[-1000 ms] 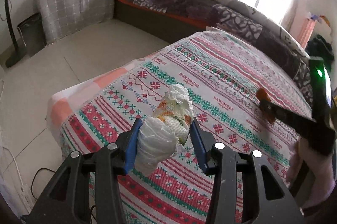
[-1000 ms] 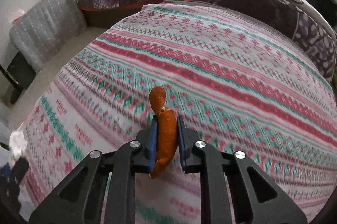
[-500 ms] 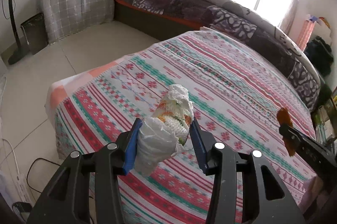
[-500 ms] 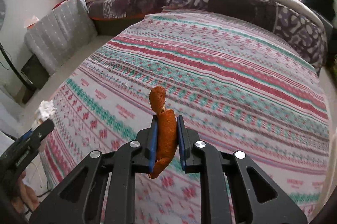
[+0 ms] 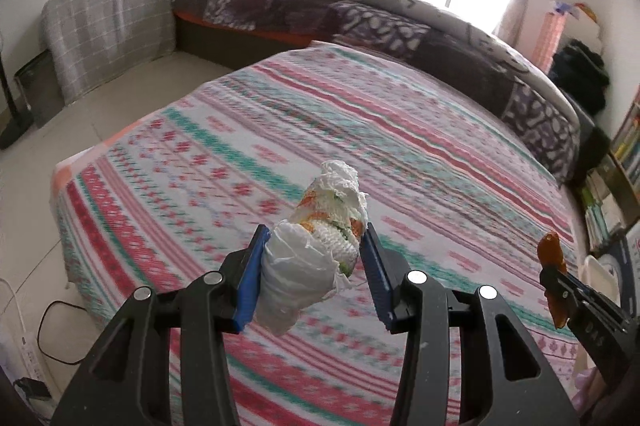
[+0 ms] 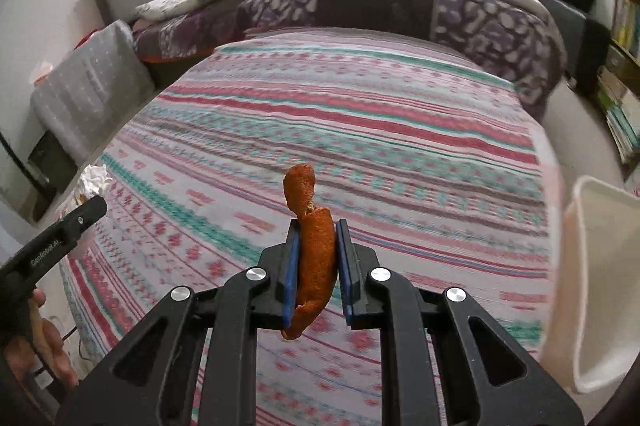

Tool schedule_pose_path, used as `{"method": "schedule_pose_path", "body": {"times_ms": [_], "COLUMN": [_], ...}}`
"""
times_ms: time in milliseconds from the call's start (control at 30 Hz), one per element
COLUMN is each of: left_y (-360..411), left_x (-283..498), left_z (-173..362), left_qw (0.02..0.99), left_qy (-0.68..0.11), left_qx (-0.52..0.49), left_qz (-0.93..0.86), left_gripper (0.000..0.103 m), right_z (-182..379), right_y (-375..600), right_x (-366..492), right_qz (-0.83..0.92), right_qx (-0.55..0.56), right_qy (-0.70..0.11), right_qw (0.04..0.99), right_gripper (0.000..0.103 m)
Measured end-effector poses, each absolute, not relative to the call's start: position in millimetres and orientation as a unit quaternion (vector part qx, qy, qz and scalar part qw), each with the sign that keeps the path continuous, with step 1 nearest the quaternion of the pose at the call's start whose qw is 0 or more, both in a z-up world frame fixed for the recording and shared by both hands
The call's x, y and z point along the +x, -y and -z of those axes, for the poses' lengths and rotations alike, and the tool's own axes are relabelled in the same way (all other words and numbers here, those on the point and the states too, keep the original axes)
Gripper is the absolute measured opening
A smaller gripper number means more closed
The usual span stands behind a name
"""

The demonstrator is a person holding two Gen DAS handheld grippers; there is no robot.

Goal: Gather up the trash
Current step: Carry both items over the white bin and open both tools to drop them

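Left tool (image 5: 312, 268) was pinching a crumpled white tissue wad with orange-green stains (image 5: 316, 250), held in the air above the bed's striped red-teal patterned cover (image 5: 400, 145). Right tool (image 6: 316, 266) was clamped on a curled orange peel strip (image 6: 314, 246), also over the bed, with a white plastic bin (image 6: 592, 266) near its right side.

Wad (image 5: 320, 246), between the left gripper's blue pads (image 5: 250, 276): white, flecked orange and green. Peel (image 6: 314, 250), between the right gripper's blue pads (image 6: 290, 276): orange, rough-textured. Bedspread (image 5: 360, 129), beyond both fingers: white ground, red, pink and teal bands with snowflake motifs. Quilt (image 5: 380, 25), farther back: purple, pale blotches. Bin (image 6: 592, 286), right of the right fingers: white.
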State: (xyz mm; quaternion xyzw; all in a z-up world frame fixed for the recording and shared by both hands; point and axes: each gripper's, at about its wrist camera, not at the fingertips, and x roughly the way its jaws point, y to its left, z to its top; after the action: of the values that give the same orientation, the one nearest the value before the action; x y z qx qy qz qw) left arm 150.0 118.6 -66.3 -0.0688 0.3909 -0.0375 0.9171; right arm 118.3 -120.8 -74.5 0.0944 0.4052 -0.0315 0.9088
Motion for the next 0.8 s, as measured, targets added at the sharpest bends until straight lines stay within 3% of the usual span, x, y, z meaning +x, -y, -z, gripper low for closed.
{"method": "schedule_pose_path", "body": {"times_ms": [667, 767, 800], "left_y": [38.9, 62.5, 74.3], "left_x": [129.3, 126.5, 124.8], "left_z": [55.3, 53.3, 52.1], "left_qw": [0.911, 0.908, 0.906], "left_qy": [-0.387, -0.386, -0.385], "left_qx": [0.002, 0.012, 0.016], "left_qz": [0.146, 0.164, 0.173], "left_gripper": [0.046, 0.046, 0.046], "right_z": [68.9, 71.2, 72.0], "right_y": [303.1, 327.1, 335.4], "right_x": [42.7, 31.9, 28.1], "right_qz": [0.193, 0.216, 0.223], "right_qx": [0.168, 0.18, 0.184], "right_qy": [-0.367, -0.363, -0.362], "right_qw": [0.894, 0.888, 0.886], "right_gripper": [0.017, 0.023, 0.031]}}
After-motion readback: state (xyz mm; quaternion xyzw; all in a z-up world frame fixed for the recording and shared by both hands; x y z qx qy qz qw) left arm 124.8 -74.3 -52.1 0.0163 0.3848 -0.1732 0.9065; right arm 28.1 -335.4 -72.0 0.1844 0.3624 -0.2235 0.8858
